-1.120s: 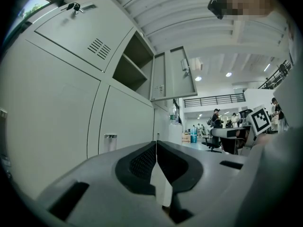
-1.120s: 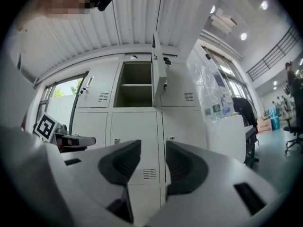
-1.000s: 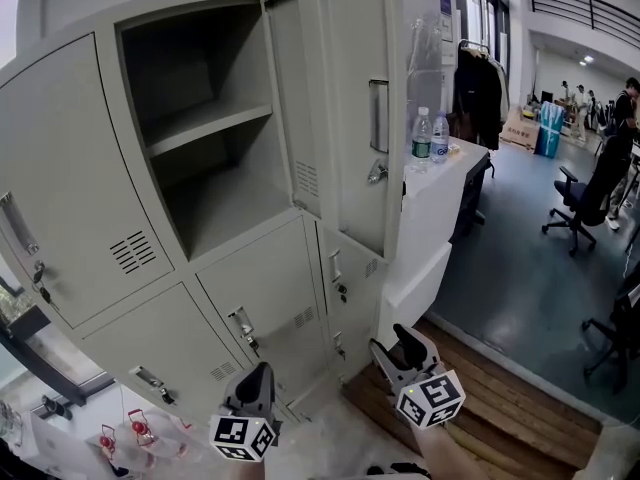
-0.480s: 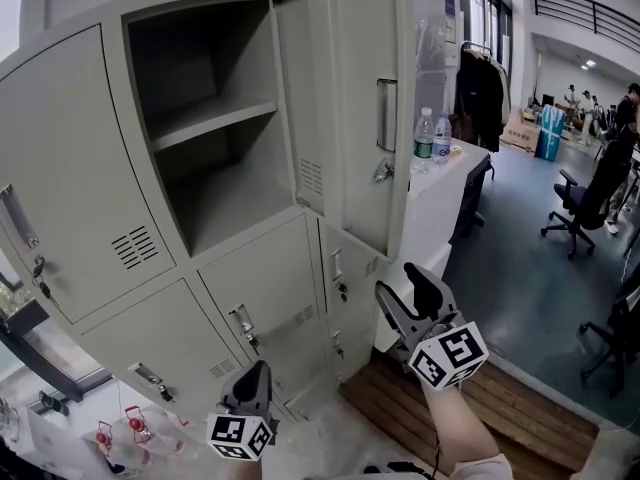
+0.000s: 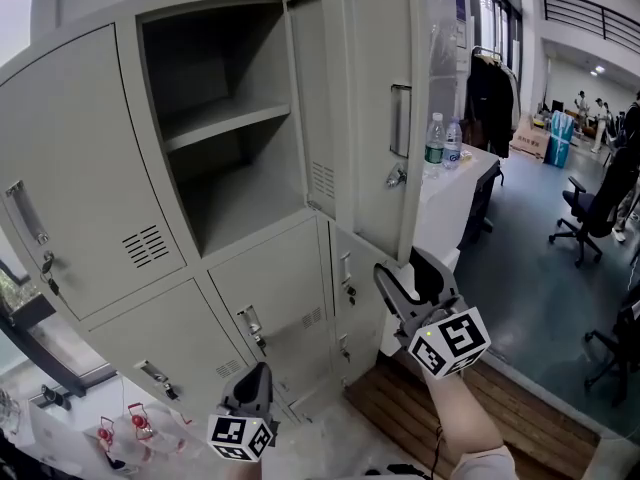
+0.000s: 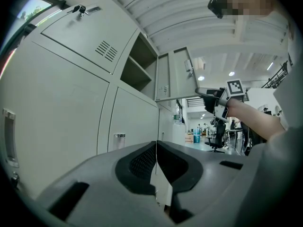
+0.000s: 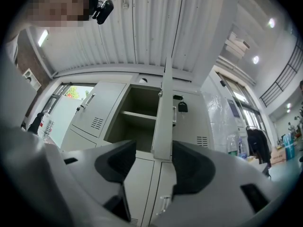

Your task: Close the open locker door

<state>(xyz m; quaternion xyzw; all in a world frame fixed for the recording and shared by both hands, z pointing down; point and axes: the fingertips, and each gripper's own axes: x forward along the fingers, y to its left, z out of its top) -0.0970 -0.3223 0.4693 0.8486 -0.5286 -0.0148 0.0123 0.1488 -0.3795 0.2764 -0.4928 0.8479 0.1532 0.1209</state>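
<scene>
Closing well means laying the right gripper (image 5: 405, 271), below-right of the open compartment (image 5: 215, 63) with jaws just opened wide and empty, against the locker door (image 5: 375, 88) near its free edge, seemingly untouched yet, and sweeping it shut in an arc. The left gripper (image 5: 258, 373), jaws together and empty, hangs below the compartment. The door juts from the compartment's right edge, long axis upright, free edge toward the person.

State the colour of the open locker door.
The open locker door is pale grey; the head view shows it best.
</scene>
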